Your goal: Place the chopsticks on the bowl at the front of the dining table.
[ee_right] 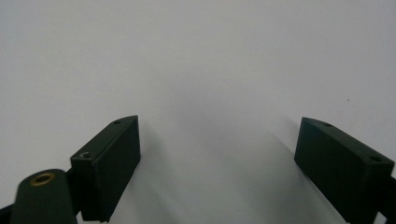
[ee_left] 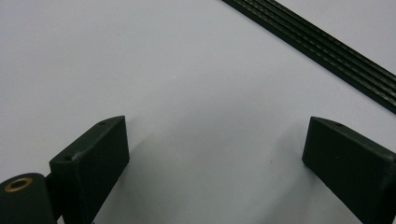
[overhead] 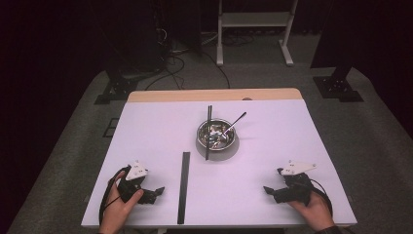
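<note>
The strip (ee_left: 327,46) runs off the left gripper view's top and right edges. Inside the bowl (overhead: 215,141), the contents are too small to tell. Beyond the bowl, the floor sinks into darkness.

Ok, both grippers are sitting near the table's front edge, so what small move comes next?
Probably ease the left gripper toward the black strip. Its jaws are open and empty, and the strip lies flat close beside it; the right gripper is farther off.

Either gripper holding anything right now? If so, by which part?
Nothing is held. The left gripper and right gripper are both open over bare table; the black strip lies apart from the left fingers.
</note>
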Demonstrator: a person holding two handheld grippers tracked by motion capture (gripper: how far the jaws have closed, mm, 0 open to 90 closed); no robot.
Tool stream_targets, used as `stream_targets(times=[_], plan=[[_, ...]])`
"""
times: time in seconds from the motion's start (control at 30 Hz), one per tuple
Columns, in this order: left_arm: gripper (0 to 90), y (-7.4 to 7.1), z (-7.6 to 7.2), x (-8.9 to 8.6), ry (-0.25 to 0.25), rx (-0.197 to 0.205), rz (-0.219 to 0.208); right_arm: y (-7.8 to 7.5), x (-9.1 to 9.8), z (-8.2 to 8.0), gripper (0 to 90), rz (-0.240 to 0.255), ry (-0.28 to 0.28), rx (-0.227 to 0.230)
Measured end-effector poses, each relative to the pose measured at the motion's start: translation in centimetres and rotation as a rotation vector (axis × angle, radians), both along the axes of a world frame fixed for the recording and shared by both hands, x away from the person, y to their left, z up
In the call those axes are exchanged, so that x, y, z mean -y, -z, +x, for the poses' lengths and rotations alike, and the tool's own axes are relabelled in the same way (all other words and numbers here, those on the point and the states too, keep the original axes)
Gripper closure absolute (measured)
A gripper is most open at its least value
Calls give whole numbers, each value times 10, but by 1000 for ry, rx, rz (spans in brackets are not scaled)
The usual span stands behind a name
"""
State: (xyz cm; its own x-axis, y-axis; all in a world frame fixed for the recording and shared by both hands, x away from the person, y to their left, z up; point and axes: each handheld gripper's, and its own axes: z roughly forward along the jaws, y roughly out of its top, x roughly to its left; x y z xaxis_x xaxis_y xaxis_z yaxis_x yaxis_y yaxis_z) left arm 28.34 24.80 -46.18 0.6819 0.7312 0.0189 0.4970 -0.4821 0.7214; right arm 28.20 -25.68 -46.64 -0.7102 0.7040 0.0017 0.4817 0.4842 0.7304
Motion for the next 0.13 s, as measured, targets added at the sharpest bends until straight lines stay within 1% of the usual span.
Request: stream_targets(times=[0.13], plan=[[61, 0, 0, 0, 2, 4, 0, 0, 0, 0, 126, 0, 0, -1]])
